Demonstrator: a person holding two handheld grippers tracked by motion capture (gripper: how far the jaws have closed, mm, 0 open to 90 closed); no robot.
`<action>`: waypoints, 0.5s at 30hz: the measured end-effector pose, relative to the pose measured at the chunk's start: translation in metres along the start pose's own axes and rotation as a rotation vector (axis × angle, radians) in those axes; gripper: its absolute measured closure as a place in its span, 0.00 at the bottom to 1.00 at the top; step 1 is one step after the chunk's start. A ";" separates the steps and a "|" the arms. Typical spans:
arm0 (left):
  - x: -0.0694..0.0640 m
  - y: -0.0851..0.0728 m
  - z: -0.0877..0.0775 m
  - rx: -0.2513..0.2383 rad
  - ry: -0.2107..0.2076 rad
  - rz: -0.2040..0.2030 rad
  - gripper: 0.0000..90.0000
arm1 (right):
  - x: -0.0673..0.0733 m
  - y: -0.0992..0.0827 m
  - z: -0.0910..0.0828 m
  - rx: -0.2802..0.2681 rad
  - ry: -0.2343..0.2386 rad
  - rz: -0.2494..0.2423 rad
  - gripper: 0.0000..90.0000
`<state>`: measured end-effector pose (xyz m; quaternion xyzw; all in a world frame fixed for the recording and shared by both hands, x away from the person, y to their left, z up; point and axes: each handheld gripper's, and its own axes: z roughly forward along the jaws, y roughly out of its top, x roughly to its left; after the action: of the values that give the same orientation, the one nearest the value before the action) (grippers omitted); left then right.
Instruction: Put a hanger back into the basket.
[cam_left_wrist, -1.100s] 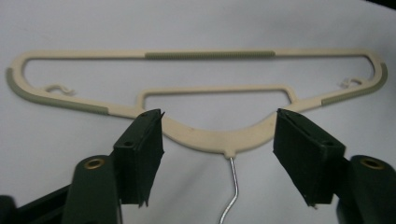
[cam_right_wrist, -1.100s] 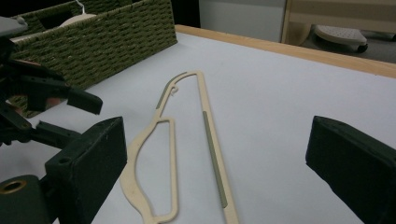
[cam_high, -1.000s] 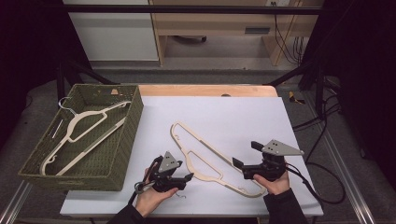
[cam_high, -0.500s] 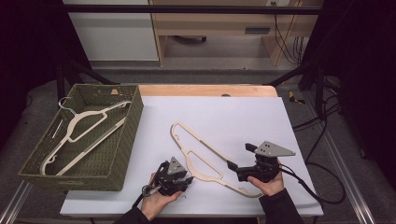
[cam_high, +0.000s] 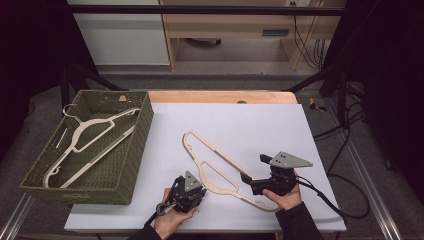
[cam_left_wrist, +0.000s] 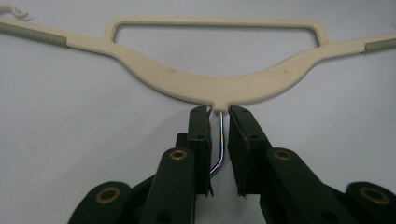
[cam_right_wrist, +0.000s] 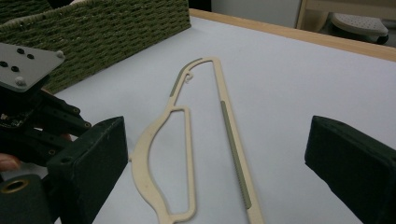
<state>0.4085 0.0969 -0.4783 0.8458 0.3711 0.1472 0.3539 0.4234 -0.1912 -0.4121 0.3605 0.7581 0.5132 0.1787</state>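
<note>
One cream hanger (cam_high: 220, 172) lies flat on the white tabletop (cam_high: 250, 125), near its front edge and between the two hands, with its thin metal hook (cam_left_wrist: 219, 142) pointing back toward the person. The left gripper (cam_left_wrist: 219, 112) has its fingers (cam_left_wrist: 200, 140) on either side of that hook's stem, right under the hanger's neck; they have just been closing, and a sliver of gap shows on each side of the wire, so they are not yet pressing on it. To do this step well, I would finish the squeeze with the stem centred between the pads, close to the neck where the wire is straight, then check the grip before lifting, since a thin wire can slip or twist and let the hanger swing. The right gripper (cam_high: 255, 186) rests by the hanger's near shoulder with its fingers spread wide and grasping nothing; it could steady that end during the lift. Counted up: two hangers in all, this one and a second hanger (cam_high: 85, 145) lying in the one green woven basket (cam_high: 145, 125) at the left of the tabletop; two grippers, one in each hand
</note>
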 end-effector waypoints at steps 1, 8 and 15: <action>-0.001 0.000 0.000 0.002 0.001 -0.001 0.89 | 0.000 0.000 0.000 0.001 0.001 0.000 0.07; -0.001 0.002 0.001 0.012 -0.007 -0.012 0.97 | 0.002 -0.001 0.005 0.008 0.018 0.010 0.07; 0.002 0.003 0.000 0.024 -0.030 -0.025 0.98 | 0.008 -0.005 0.014 0.034 0.035 -0.003 0.07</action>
<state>0.4114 0.0967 -0.4765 0.8475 0.3780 0.1256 0.3510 0.4257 -0.1775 -0.4213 0.3534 0.7703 0.5060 0.1602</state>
